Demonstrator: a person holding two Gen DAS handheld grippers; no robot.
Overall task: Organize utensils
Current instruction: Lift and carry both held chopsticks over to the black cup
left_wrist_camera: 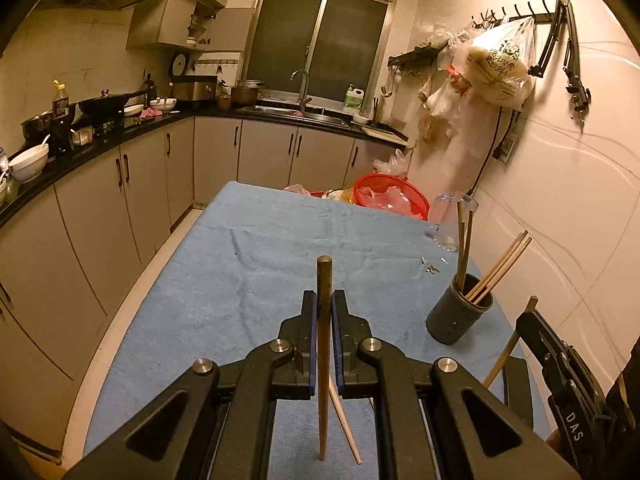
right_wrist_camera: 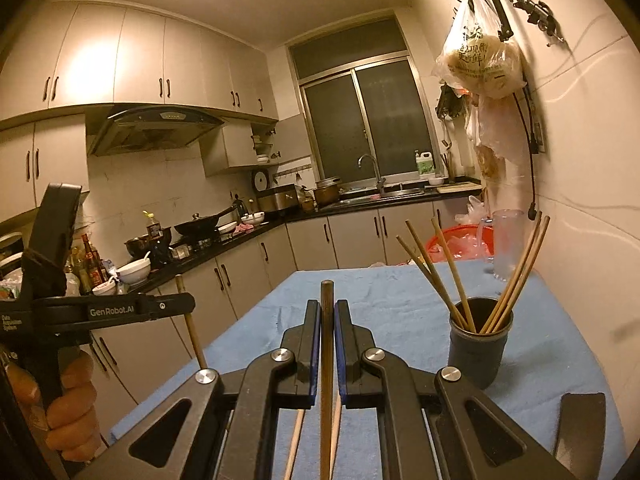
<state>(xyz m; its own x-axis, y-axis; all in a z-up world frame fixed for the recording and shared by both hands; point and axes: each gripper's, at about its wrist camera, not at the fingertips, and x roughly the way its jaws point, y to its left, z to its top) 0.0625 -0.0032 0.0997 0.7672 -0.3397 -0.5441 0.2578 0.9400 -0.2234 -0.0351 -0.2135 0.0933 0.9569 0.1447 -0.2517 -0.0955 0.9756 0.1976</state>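
My left gripper is shut on a wooden chopstick that stands upright between its pads above the blue towel. My right gripper is shut on a darker chopstick, also upright. A dark cup stands on the towel to the right of both grippers, with several chopsticks leaning in it. The right gripper shows at the edge of the left wrist view, just right of the cup. In the right wrist view the left gripper is at the left, a hand around its handle. Loose chopsticks lie below the jaws.
A blue towel covers the table. At its far end stand a red basket of plastic bags and a clear glass pitcher. The wall runs close along the right. A flat dark object lies near the right front.
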